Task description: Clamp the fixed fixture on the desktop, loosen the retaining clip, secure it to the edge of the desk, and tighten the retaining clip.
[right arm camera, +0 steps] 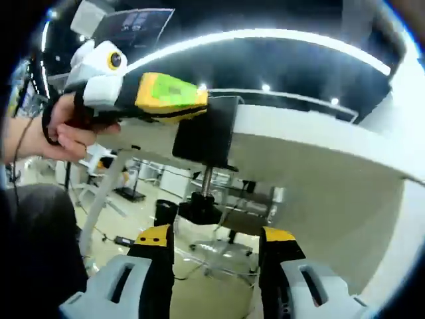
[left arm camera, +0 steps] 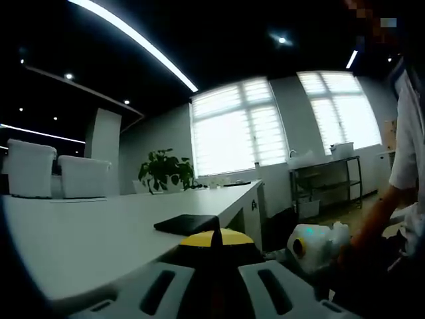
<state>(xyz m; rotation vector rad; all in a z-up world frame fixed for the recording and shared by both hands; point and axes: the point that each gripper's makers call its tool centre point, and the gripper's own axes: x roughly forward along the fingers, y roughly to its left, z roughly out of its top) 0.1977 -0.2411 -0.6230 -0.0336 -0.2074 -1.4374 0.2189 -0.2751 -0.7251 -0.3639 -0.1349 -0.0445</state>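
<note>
You are in an office with tall bright windows ahead of your left tongs and a long white desk running forward from them. The black clamp already sits on the desk edge: in the left gripper view its flat top plate lies just beyond the jaw tips, and in the right gripper view its body hangs over the edge with a screw and knob below. Your left tongs look closed on the clamp's top part, tips together. Your right tongs stand open and empty, the knob just above the gap between the jaws. The clamp looks rigid and fairly heavy; the knob is small, so I'd pinch it squarely across its sides. No containers with visible contents can be made out.
</note>
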